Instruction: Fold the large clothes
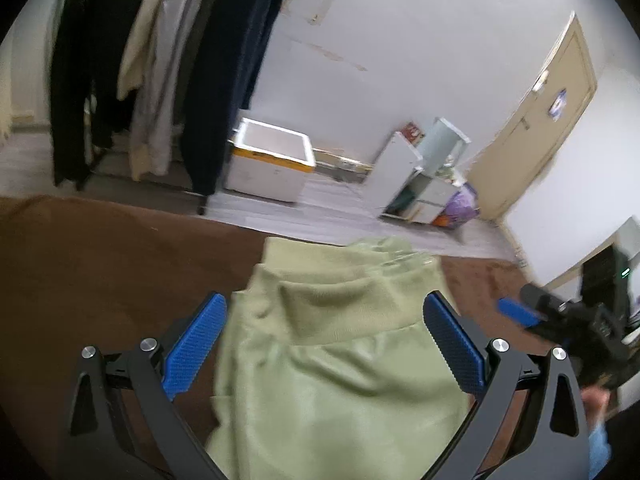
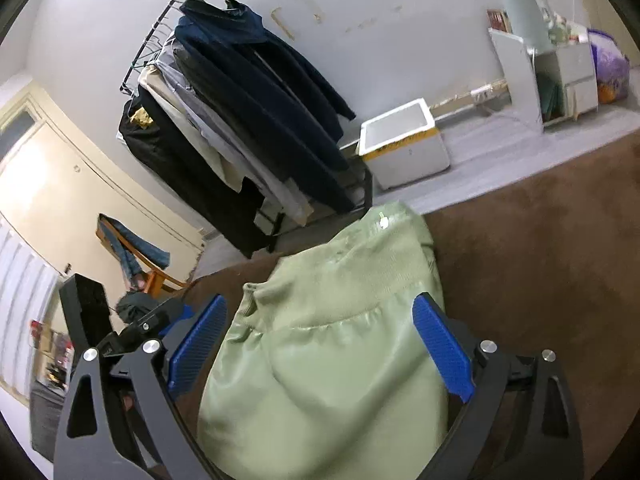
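A: Where are things sitting right now?

B: The green garment [image 1: 320, 360] is lying folded on the brown cover [image 1: 100, 260], its ribbed hem facing the clothes rack [image 2: 248, 120]. Your left gripper [image 1: 324, 344] is standing wide apart over the garment, pads clear of the cloth; your right gripper [image 2: 320, 344] is gaping the same way, holding nothing.

A: How am I doing this step well?

B: I'd judge you're releasing a fold, so be lifting both grippers straight off the garment, snagging no edge, then be checking that the layers are lying square.

A: And the count?

B: You're working with one garment, two grippers; beyond the garment I'm seeing one rack and one white foam box [image 2: 404, 144]
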Motion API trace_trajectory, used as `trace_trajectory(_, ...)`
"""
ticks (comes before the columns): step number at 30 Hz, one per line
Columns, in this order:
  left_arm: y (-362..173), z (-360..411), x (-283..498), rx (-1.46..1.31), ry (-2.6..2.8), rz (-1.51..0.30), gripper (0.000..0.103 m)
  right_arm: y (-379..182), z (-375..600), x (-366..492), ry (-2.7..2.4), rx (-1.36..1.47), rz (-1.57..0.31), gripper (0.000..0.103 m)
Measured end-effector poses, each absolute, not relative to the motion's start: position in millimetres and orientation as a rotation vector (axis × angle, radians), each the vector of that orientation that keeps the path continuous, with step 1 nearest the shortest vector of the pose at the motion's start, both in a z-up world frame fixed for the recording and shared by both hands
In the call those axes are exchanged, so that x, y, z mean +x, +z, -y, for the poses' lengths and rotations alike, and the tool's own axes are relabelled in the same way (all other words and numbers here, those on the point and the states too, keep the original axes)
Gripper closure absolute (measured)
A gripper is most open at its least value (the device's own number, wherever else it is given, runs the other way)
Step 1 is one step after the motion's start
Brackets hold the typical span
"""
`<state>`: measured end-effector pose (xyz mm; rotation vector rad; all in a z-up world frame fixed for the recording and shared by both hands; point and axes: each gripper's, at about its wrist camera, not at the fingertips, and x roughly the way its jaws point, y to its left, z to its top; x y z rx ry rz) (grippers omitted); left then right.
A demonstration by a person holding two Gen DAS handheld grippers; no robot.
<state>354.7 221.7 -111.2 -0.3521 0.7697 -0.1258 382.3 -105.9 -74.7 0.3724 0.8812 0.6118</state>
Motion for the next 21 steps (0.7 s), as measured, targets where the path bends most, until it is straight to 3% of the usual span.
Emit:
trace_trajectory(11,-135.3,-188.7,361.2,-0.096,-0.078,-0.882,0.007,-106.4,46.1,379.8,0.457,-0.109,-0.880,0.010)
trace_trajectory(14,-145.9,-180.9,365.5,-0.091,-0.095,-0.901,0.007,-115.9,35.6,379.2,0.471,-0.158,-0.867,0.015)
trace_trajectory(18,-164.6,-176.7,377.2,-0.112,-0.109,-0.932,0.007,-129.8,31.6,385.6,0.487,-0.177,-0.893,0.030)
trace_trajectory(21,-178.5,-176.5,385.7,-0.105,-0.087,-0.949,0.006,-137.8,29.0,390.8,0.481,-0.188,-0.911,0.032)
